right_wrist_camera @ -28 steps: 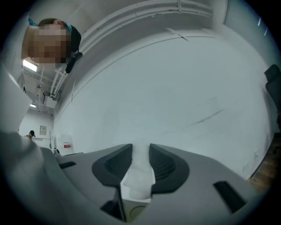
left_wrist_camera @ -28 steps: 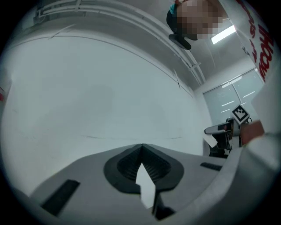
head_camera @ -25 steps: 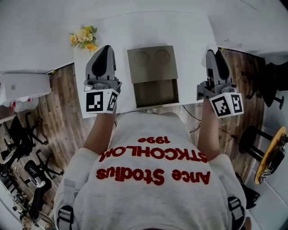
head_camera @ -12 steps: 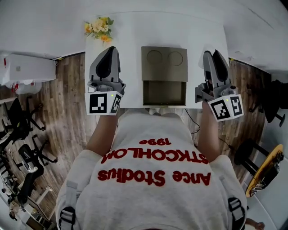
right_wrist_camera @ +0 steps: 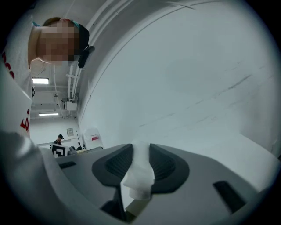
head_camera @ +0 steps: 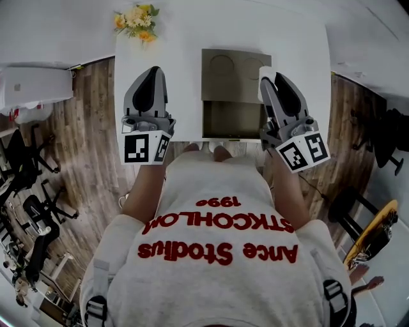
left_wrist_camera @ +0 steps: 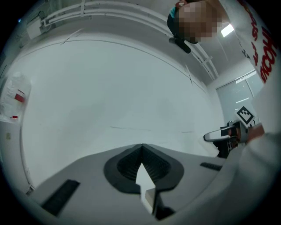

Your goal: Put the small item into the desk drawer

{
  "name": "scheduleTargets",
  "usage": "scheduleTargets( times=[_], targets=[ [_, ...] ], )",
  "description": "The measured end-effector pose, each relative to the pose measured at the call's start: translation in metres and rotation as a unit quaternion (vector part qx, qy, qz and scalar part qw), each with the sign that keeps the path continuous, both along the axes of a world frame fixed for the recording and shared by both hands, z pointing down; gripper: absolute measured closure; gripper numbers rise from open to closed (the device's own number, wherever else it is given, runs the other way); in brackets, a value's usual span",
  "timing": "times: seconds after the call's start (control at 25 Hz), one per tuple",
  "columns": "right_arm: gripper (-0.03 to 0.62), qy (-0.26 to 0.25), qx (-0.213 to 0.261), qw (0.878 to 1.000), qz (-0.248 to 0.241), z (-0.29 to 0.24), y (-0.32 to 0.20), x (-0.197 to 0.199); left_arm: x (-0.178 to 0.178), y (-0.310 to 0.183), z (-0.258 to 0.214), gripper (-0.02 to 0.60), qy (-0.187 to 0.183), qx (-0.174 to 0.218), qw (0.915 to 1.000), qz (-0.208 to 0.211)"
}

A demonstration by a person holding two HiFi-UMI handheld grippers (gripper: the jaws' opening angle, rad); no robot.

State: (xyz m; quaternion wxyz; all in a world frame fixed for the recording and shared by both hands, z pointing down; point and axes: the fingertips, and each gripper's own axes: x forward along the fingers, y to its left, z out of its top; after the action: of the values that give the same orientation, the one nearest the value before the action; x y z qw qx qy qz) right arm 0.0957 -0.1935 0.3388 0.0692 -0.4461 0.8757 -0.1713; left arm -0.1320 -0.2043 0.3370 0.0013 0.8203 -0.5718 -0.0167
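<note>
Between the right gripper (right_wrist_camera: pixel 140 154) jaws — clamped — sits the small white item (right_wrist_camera: pixel 138 178) (left gripper (left_wrist_camera: pixel 141 147) jaws together, empty).

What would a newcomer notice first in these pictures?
An olive drawer stands pulled open at the middle of the white desk. The right claw, at its right side, is shut on a small white wad. Yellow flowers sit at the desk's far left corner.
</note>
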Motion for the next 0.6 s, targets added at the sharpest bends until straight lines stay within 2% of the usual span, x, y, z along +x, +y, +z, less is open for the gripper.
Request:
scheduleTargets(
  times=[0.24,0.48,0.6],
  targets=[
    [0.47,0.042,-0.077,0.995,-0.042,0.067,0.025,-0.026,0.008,0.009,0.036,0.575,0.003,-0.047,0.9988,0.01],
    [0.469,0.094,-0.152,0.98,-0.09,0.14,0.057,-0.049,0.017,0.015,0.053,0.575,0.005,-0.073,0.9972,0.015],
    [0.468,0.128,-0.174,0.97,-0.11,0.167,0.072,-0.055,0.021,0.018,0.056,0.575,0.003,-0.079,0.9966,0.021]
  ],
)
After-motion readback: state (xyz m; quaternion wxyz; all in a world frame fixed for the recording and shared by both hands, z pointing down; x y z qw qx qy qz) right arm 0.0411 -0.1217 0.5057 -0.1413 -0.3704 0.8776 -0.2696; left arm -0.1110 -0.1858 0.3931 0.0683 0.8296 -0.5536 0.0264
